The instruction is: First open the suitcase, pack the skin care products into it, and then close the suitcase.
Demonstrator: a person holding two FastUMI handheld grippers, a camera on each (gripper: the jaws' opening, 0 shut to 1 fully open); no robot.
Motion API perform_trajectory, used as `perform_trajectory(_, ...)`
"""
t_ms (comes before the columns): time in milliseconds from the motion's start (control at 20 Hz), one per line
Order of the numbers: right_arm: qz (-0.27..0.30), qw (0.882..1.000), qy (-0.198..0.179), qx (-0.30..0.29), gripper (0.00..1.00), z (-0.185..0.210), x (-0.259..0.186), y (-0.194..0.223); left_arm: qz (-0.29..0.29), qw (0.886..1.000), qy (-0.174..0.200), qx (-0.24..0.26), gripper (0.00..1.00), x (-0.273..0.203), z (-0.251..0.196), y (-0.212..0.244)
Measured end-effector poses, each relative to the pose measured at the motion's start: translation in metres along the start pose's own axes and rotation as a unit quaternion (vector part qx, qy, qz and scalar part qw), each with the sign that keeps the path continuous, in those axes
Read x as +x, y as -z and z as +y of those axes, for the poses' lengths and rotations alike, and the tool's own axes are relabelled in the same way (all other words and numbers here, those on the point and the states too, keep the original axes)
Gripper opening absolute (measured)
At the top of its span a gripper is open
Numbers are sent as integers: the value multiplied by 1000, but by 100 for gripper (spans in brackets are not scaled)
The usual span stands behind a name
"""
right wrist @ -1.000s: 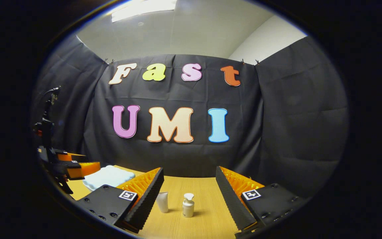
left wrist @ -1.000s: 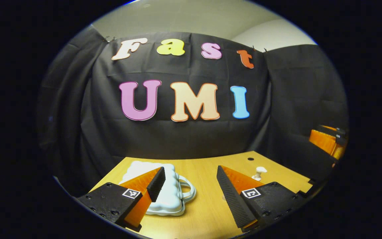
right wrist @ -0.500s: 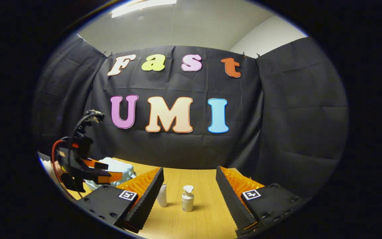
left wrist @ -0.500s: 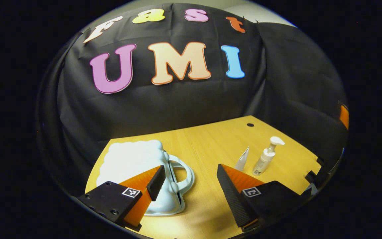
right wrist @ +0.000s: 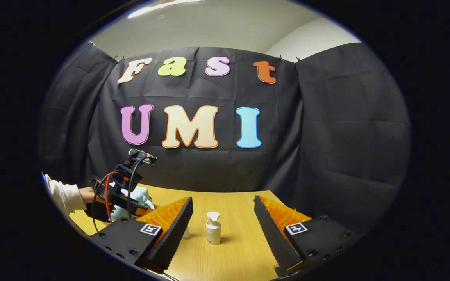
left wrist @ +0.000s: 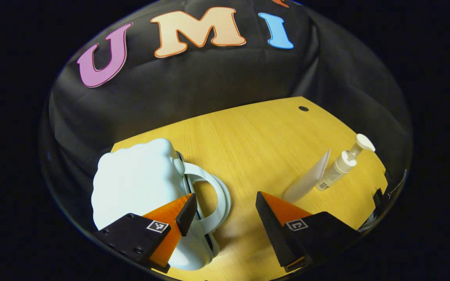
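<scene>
The opening of the suitcase is judged to be the step in hand, and nothing is seen to be packed yet. In the left gripper view the pale blue suitcase (left wrist: 139,183) is seen lying flat and closed on the tabletop (left wrist: 256,136), its looped handle (left wrist: 213,195) turned toward the middle of the tabletop. The left tool (left wrist: 223,205) is held just above the handle end, its fingers set wide apart and gripping nothing; one finger (left wrist: 188,208) is seen over the seam beside the handle, though whether it touches cannot be told. Well apart from the suitcase, a white tube (left wrist: 307,181) and a pump bottle (left wrist: 342,164) are seen close beside each other. In the right gripper view the right tool (right wrist: 222,218) is also held open and empty, low over the tabletop and pointed at the pump bottle (right wrist: 213,229), which stands upright between its fingers but farther off; the tube (right wrist: 186,233) is partly hidden behind one finger. The left tool (right wrist: 131,203) and the sleeve (right wrist: 63,195) of the person holding it are seen there at the suitcase. For the next move, the lid's edge by the handle would probably need to be caught and lifted, with the lower shell kept from sliding. The right tool is judged well placed for a later grasp of the bottle.
</scene>
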State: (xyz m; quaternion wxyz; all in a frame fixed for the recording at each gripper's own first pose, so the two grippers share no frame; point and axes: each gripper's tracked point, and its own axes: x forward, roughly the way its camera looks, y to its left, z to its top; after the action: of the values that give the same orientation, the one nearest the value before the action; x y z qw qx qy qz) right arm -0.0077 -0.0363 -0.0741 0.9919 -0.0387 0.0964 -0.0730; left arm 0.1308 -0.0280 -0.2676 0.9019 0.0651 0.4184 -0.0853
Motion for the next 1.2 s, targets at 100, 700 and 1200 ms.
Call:
perform_trajectory(100,3,1000,5,-1,99,-3,0,3,25,1000,1,9,93,11,0,3)
perform_trajectory(700,18,999,24,11,99,-22,-1,20,113,994,2,3,67,47,4,26)
perform_trajectory(1200,22,999,28,4,99,-29,-3,25,157,988,-1,3,32,64,7,41)
